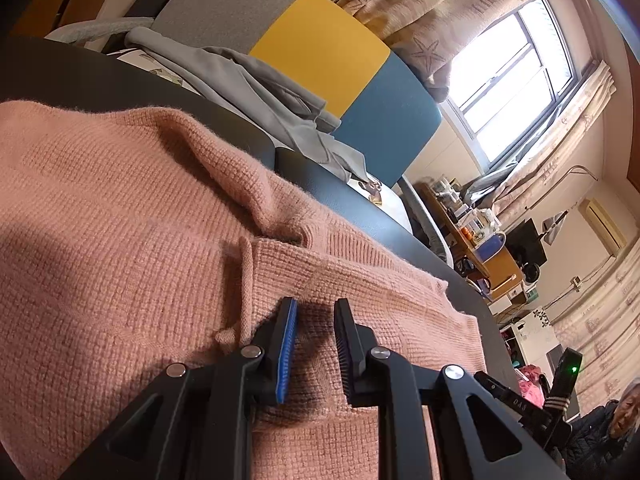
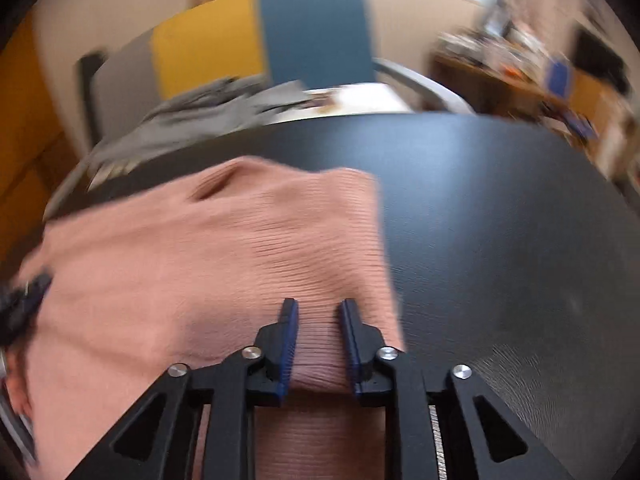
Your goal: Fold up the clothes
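Observation:
A pink knit sweater (image 1: 132, 208) lies spread on the black table (image 1: 352, 200). My left gripper (image 1: 316, 308) sits low on its ribbed part, jaws narrowed with shadowed knit pinched between the blue pads. The right wrist view is blurred. In it the pink sweater (image 2: 224, 248) covers the left half of the black table (image 2: 500, 220). My right gripper (image 2: 318, 305) is at the sweater's right edge, jaws close together with a bunch of pink fabric between them. The left gripper shows only as a dark blur at that view's left edge.
A grey garment (image 1: 248, 88) lies on a bed beyond the table, in front of a grey, yellow and blue headboard (image 1: 320, 44). A cluttered wooden desk (image 1: 484, 240) and a curtained window (image 1: 516, 76) are further off. A person (image 1: 612, 428) is at the lower right.

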`<state>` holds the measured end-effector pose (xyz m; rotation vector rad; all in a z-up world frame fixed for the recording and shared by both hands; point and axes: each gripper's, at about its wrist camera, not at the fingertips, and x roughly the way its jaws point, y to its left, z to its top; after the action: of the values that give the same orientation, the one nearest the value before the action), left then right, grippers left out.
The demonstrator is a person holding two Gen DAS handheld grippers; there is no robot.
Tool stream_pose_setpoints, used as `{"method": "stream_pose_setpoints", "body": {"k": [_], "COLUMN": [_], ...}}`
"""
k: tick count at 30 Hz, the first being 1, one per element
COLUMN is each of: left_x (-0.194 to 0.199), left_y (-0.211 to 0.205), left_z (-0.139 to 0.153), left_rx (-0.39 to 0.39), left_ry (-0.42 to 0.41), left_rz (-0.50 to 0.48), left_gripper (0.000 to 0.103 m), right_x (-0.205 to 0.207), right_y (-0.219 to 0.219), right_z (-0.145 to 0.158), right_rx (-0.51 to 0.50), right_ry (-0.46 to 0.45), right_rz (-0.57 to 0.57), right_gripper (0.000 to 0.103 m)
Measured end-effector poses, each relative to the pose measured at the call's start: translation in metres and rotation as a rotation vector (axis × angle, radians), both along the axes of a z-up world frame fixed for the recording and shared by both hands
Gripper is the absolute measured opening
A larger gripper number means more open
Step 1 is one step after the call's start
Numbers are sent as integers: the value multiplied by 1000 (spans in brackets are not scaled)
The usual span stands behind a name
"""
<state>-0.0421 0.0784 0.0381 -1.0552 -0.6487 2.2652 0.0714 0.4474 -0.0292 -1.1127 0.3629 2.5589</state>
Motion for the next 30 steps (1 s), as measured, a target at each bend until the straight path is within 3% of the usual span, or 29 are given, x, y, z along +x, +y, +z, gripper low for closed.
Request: {"method": "stream_pose_setpoints", "body": {"k": [4, 9, 12, 15, 19, 24, 27, 30], "left_x": [1, 5, 12, 22, 37, 64, 75, 80], "left_y": [1, 11, -3, -52, -149, -257, -301, -332], "left_z": [2, 15, 28, 31, 24, 32, 39, 41], "left_rx": [-22, -137, -154, -108, -105, -219, -374, -470], "left_ry": [0, -2, 7, 10, -1, 41, 70, 80], "left_rz": [4, -13, -55, 6, 237, 471, 529, 500], "left_gripper": [18, 22, 22, 23, 25, 32, 32, 33], "right_x": [-18, -40, -54, -69, -66, -61, -58, -60], "right_y": [-54, -121, -148, -172, -173, -163, -163, -164], "right_z": [9, 20, 14, 3, 0, 0, 0, 0], "right_rx": [16, 37, 106, 191, 194, 134, 124, 133], "right_ry": [39, 87, 49, -8, -7, 15, 20, 18], "right_rz": [92, 207, 239, 260, 261, 262, 262, 262], "right_gripper": [23, 30, 40, 42, 43, 44, 45, 45]}}
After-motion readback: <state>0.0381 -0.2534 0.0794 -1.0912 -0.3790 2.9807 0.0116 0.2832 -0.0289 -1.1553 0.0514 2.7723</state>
